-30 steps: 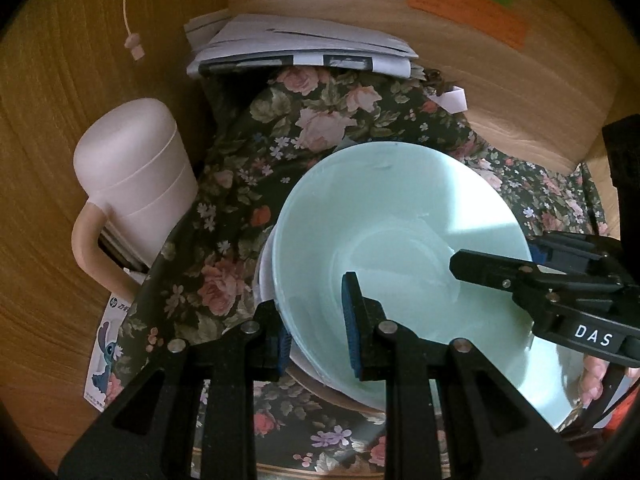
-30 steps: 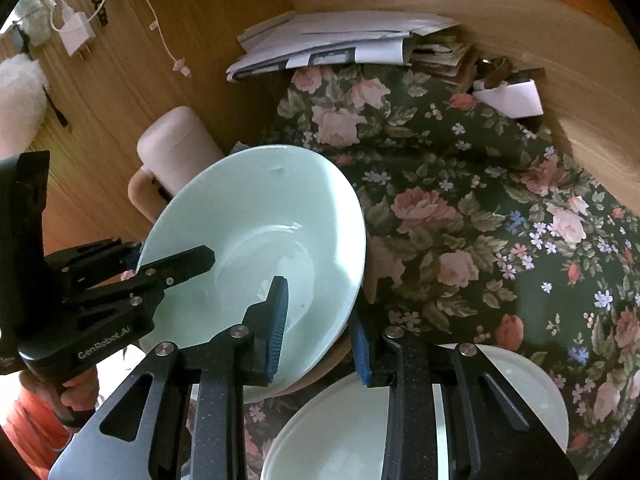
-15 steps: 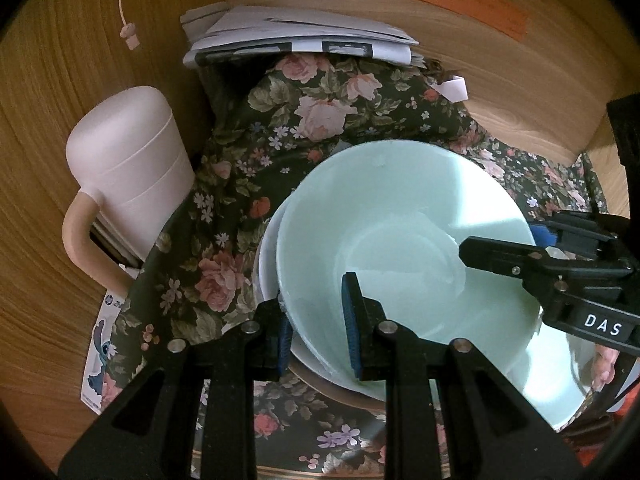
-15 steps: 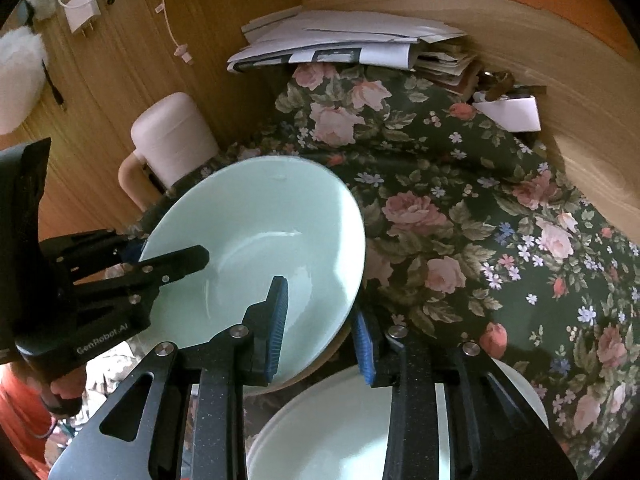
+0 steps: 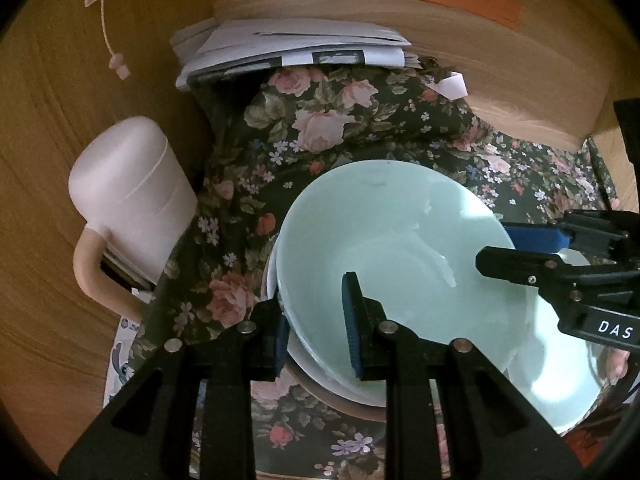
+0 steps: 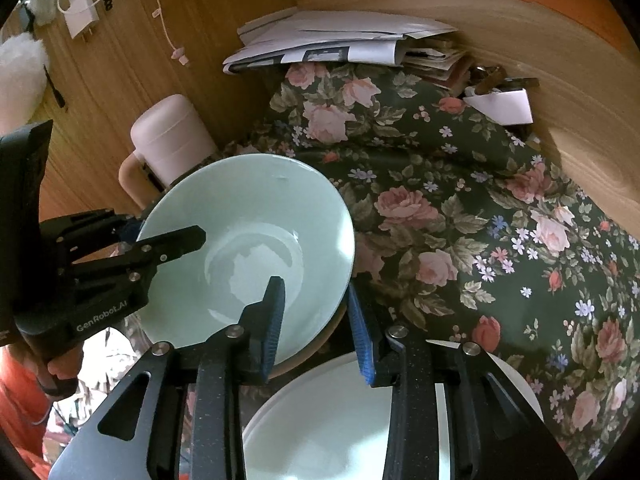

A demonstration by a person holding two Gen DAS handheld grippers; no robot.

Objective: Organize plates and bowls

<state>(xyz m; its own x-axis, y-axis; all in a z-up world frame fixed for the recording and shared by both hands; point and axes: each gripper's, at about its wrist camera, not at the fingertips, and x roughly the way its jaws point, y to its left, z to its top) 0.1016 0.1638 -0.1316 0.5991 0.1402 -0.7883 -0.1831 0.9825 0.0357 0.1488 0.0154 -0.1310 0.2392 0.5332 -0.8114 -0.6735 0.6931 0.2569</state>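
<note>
1. Barely shifted since a second ago: bowl (image 5: 400, 248) a touch lower in both views.
2. Left gripper (image 5: 316, 332) clamped on one rim. Right gripper (image 6: 316, 328) astride the opposite rim; pinching or not, cannot tell.
3. Seemingly nested on a white plate (image 5: 276, 280) over the cloth (image 6: 440, 200).
4. Keep level, centre, then release both sides together.
5. Pale mint, glossy, deep, empty; probably slippery.
</note>
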